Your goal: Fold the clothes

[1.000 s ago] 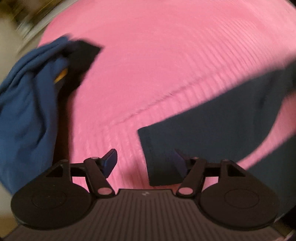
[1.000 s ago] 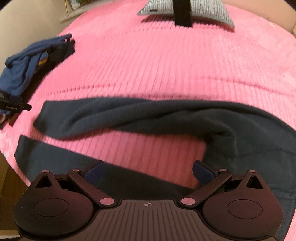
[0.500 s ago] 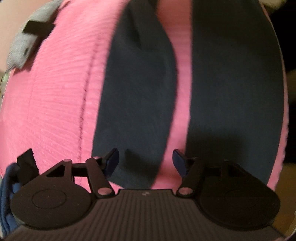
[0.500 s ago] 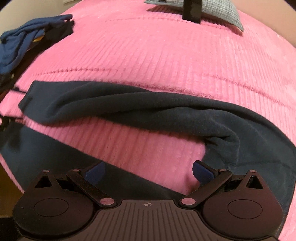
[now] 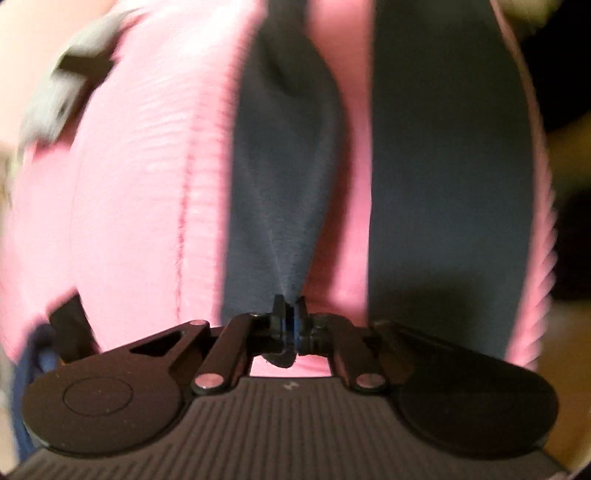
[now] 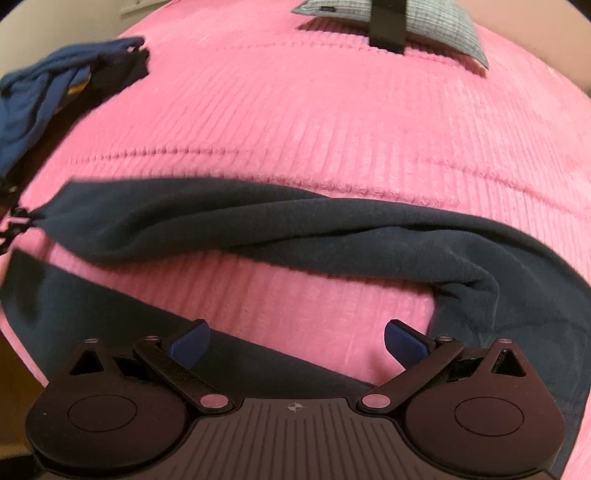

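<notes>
On the pink ribbed plush bed cover (image 6: 332, 122), a dark navy fleece pair of trousers (image 6: 295, 236) lies spread with its two legs apart, a strip of pink showing between them. Left tool (image 5: 289, 309): fingers pressed together, pinching the hem end of the far leg, and the soft cloth gathers into a crease that runs away from the pinch. In the right wrist view that same hem sits at the far left edge of the bed, bunched to a point where the black tip of the left tool meets it. The near leg (image 5: 450, 184) lies flat and smooth along the bed's edge, just right of the left tool and not touched by it.

Right tool (image 6: 295, 341): jaws wide, blue pads showing, nothing between them. It hangs above the near leg, close to where the two legs join, with the rolled, thick fold of the far leg just beyond its right finger.

Fleece looks matte and slightly fuzzy; the cover has fine corduroy-like ridges and a stitched seam across. Far left, a crumpled blue knit garment (image 6: 44, 96) sits at the bed's edge. At the far end rests a grey checked folded cloth (image 6: 424, 22) with a black strap over it.
</notes>
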